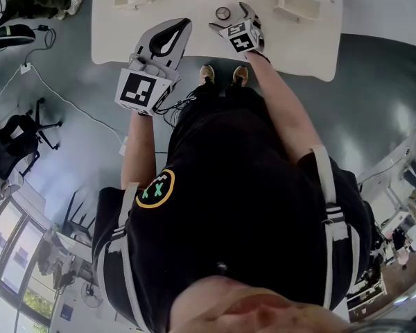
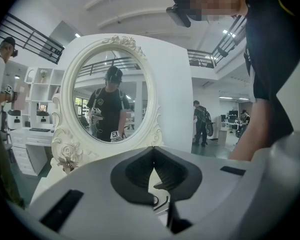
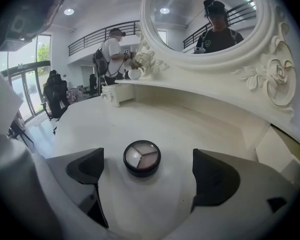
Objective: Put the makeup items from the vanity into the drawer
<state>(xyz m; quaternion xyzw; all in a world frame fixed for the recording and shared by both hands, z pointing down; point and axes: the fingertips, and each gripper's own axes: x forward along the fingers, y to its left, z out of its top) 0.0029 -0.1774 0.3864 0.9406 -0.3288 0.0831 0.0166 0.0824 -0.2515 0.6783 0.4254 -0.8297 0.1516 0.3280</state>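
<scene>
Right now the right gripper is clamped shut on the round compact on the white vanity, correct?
No: the right gripper is open, jaws apart, with the round compact lying untouched between them on the white vanity, as the right gripper view shows.

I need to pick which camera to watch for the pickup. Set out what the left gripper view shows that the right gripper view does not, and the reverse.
Only the left gripper view: the left gripper, jaws together with nothing between them, and the whole oval of the mirror. Only the right gripper view: the right gripper, jaws apart, with the round compact lying ungripped on the vanity top between them. Both: the mirror's ornate white frame and the person reflected in it.
</scene>
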